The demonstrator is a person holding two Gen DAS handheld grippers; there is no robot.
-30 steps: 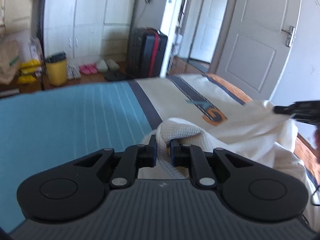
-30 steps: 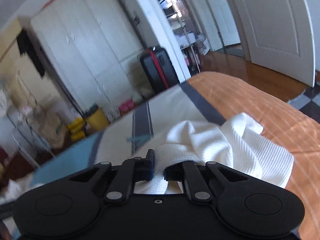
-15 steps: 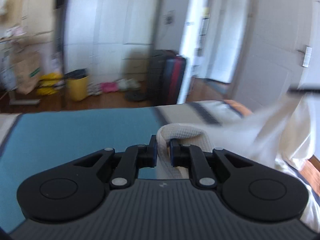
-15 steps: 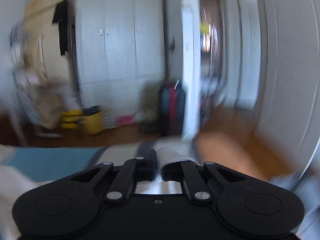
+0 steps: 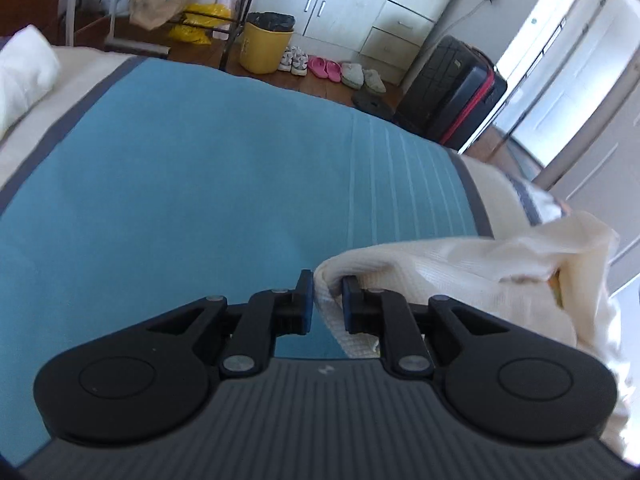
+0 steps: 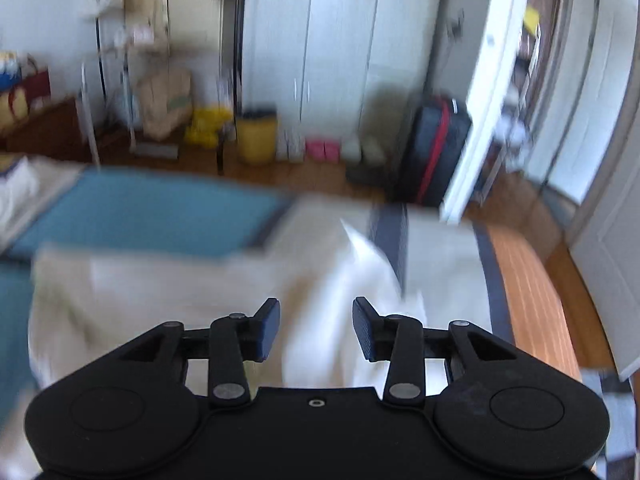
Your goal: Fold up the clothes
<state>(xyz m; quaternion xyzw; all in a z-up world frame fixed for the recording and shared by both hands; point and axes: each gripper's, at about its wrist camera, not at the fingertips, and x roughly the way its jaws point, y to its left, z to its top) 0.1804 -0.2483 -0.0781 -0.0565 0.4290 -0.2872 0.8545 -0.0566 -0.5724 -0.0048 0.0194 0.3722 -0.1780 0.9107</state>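
The left gripper (image 5: 325, 300) jaws pinch a fold of the white waffle garment (image 5: 460, 276) over the bed (image 5: 180, 184); only the right view shows the right gripper (image 6: 316, 326), jaws just opening, holding nothing

Both cameras sit just behind their own grippers and look forward and downward along the fingers, close above the bed (image 5: 180, 184). The left wrist view is sharp; it faces across the blue part of the bed toward its far edge, with the white garment (image 5: 460, 268) at lower right. The right wrist view is blurred and faces the same far edge from farther right. Both share the yellow bin (image 5: 266, 46), the black suitcase (image 5: 452, 92) and the white cupboards (image 6: 340, 40) on the far wall.
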